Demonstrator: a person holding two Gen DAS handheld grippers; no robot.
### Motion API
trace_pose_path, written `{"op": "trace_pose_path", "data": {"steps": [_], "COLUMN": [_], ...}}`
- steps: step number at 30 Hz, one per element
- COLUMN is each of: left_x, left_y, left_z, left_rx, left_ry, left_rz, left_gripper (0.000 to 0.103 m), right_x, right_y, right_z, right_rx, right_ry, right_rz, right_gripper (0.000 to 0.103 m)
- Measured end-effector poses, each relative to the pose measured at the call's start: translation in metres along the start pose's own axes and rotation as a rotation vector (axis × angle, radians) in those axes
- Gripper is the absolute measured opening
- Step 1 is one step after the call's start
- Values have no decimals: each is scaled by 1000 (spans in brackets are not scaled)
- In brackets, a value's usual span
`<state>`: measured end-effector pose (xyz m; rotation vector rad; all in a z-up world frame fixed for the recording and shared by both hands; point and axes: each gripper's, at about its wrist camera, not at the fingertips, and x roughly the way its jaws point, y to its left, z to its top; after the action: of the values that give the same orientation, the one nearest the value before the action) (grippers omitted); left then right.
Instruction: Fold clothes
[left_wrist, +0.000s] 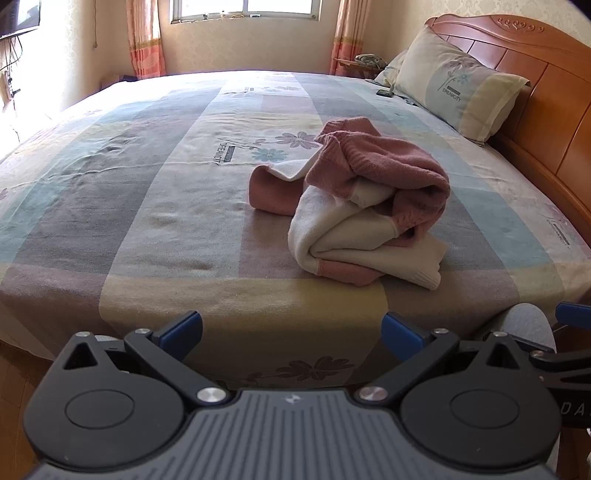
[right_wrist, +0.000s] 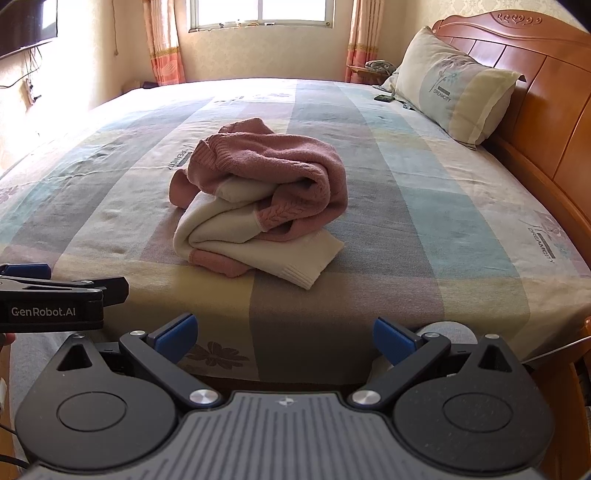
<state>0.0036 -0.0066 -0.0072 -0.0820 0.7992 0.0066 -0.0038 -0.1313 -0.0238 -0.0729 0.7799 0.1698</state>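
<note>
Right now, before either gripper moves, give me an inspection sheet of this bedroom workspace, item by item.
Surface: bed with a patchwork floral sheet, flat with light wrinkles.
Job's things: one pink and cream sweater, crumpled in a heap near the front edge, not yet folded.
Clutter: small dark object, too small to identify, beside the pillow.
Grippers: left gripper and right gripper both open, empty, held short of the bed's near edge.
Cables: wires hang on the wall under a mounted screen.
Surroundings: wooden headboard, window with curtains, nightstand holding a bundle.
</note>
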Motion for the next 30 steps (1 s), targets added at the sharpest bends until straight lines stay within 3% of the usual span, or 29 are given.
{"op": "trace_pose_path", "data": {"steps": [19, 30], "left_x": [4, 25], "left_y": [5, 15], "left_z": [9, 26], "left_rx": [-9, -39], "left_ry": [-5, 21], "left_rz": [16, 44], "left_gripper": [102, 102], "right_x": [6, 32], "right_y": [-2, -7], "right_z": [9, 24], "right_rx": [-2, 16], "right_ry": [-3, 29], "right_rz": [-3, 18], "right_gripper": [103, 103]}}
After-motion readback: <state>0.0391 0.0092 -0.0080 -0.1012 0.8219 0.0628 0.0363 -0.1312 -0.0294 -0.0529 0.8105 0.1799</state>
